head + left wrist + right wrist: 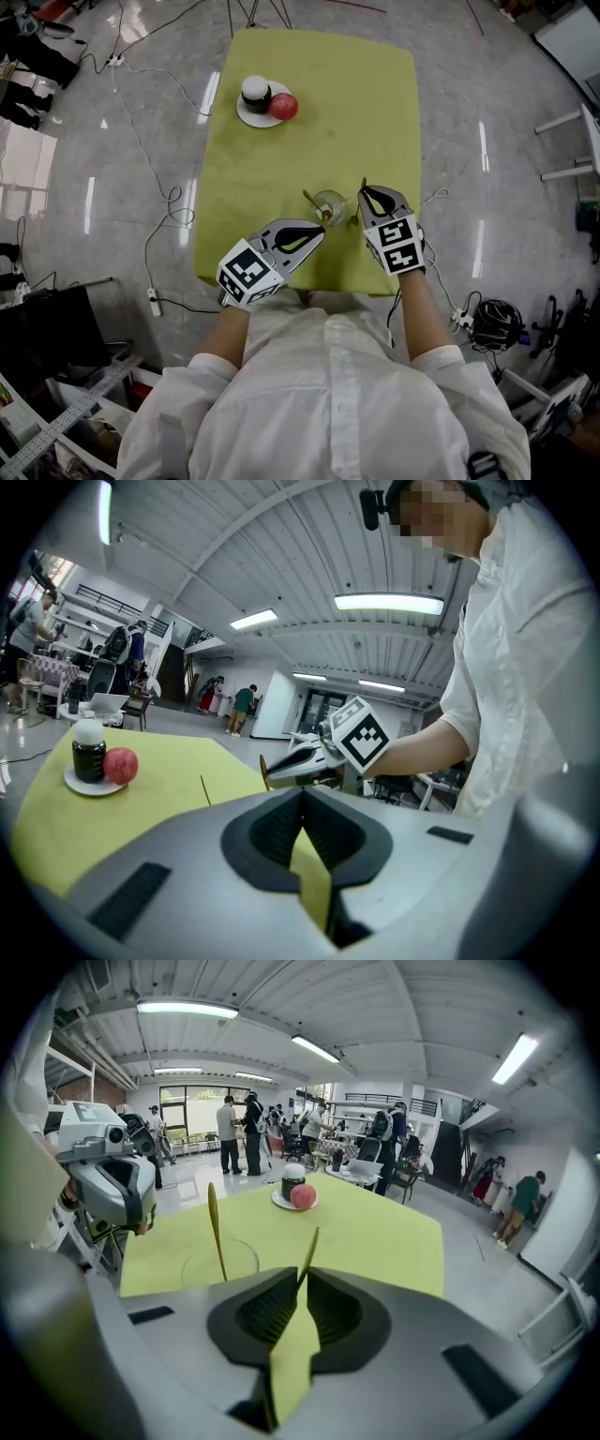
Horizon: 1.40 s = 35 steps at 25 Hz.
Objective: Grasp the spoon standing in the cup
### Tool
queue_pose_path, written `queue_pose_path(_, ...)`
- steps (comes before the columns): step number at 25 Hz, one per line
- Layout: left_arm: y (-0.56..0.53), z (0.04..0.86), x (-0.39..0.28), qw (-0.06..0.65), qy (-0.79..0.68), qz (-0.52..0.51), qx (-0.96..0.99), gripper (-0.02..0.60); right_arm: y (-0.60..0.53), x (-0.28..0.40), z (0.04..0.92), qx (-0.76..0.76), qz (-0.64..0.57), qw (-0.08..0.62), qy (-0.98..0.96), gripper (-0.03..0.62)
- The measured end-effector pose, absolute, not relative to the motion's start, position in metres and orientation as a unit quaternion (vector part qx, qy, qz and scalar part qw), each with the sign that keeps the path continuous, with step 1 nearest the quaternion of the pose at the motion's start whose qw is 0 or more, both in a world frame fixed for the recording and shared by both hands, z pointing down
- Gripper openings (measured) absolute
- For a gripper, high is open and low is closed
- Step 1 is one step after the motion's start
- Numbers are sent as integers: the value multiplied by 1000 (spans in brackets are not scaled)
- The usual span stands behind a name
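Right gripper (305, 1274) fingers (nearly closed) pinch a golden handle (312, 1246).

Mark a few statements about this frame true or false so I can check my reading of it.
1. A spoon stands in the glass cup. True.
2. The apple lies beside the cup. False: the apple sits on a plate at the table's far corner, next to a jar.
3. The right hand-held gripper grips the spoon in the cup. False: that spoon stands free; this gripper pinches a separate gold stick.
4. The left hand-held gripper is empty, jaws together. True.
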<state>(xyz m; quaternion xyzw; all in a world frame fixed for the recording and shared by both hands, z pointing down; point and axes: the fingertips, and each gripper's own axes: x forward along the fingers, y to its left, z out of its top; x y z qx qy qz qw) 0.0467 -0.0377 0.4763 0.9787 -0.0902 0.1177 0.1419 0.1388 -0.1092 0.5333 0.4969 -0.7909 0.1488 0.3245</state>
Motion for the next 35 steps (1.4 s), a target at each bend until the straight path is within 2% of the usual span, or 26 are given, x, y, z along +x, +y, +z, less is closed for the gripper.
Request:
queue_pose_path(1,-38,476,46,142,-91,117,979,5,-110,138,533,497,149,324,-791,40)
queue_pose_path(2,-39,476,45,142,-92,117,979,5,-111,137,532,496,151,322,-792,103)
queue_pose_path(3,-40,476,45,142,-93,117,979,5,-112,136,532,495,153,320,-793,117)
queue_pose_path(35,-50,473,37,139,-103,110,979,5,-110,80,501,407,113,301,-855,117)
